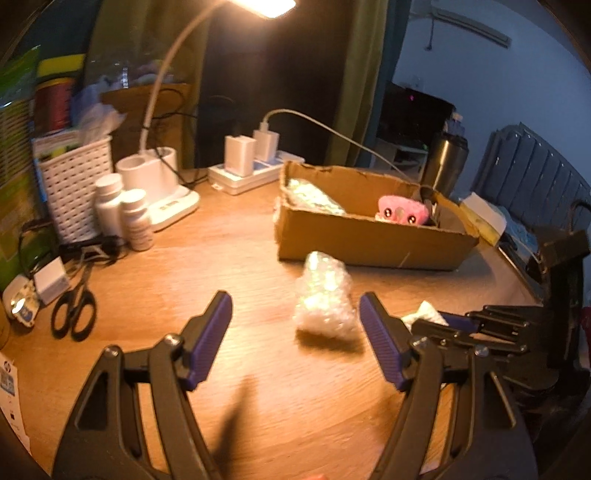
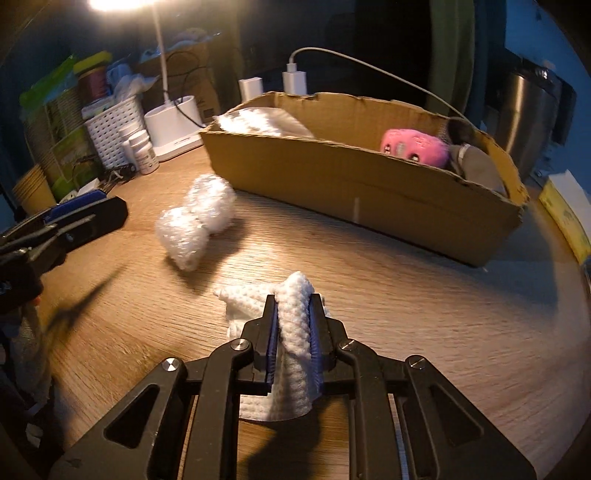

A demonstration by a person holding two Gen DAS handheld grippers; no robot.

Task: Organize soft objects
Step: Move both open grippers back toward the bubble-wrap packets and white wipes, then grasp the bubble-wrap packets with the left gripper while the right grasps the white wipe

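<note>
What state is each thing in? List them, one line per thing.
Left gripper: open, empty.
Right gripper: shut on the white cloth.
Bubble wrap roll: lying on the table, outside the box.
Cardboard box: open-topped, partly filled.
Pink plush toy: inside the box.
Desk lamp: switched on.
Scissors: lying closed.

Light: warm desk lamp [image 1: 264, 7] overhead, glaring | room dim, bluish beyond | shadows: soft on the wooden table [image 1: 229, 258] | blur: slight motion smear | edges: fisheye-curved, black corners
</note>
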